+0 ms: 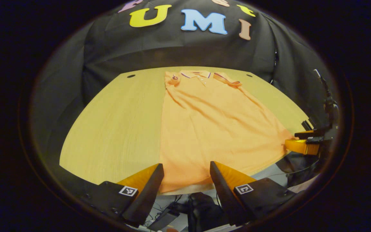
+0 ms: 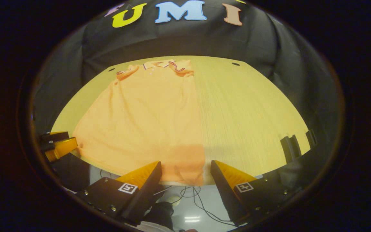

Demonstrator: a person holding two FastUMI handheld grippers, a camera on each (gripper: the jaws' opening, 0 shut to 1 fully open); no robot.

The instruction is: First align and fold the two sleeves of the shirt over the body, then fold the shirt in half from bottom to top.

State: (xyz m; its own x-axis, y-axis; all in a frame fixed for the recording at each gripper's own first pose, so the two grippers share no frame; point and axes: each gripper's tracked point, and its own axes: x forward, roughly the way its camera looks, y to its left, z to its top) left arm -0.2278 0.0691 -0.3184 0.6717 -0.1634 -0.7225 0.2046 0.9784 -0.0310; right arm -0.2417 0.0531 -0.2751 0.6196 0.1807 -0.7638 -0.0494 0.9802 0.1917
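The orange shirt point(image 1: 211, 129) lies flat on the wooden table point(image 1: 118, 129), sleeves folded in, collar at the far end. Its hem sits just ahead of the spread, empty fingers of both the left gripper point(image 1: 187, 175) and right gripper point(image 2: 185, 174).

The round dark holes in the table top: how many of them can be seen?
2. Both lie near the far edge of the table: one hole left of the shirt's collar, one hole right of it. The shirt may cover others.
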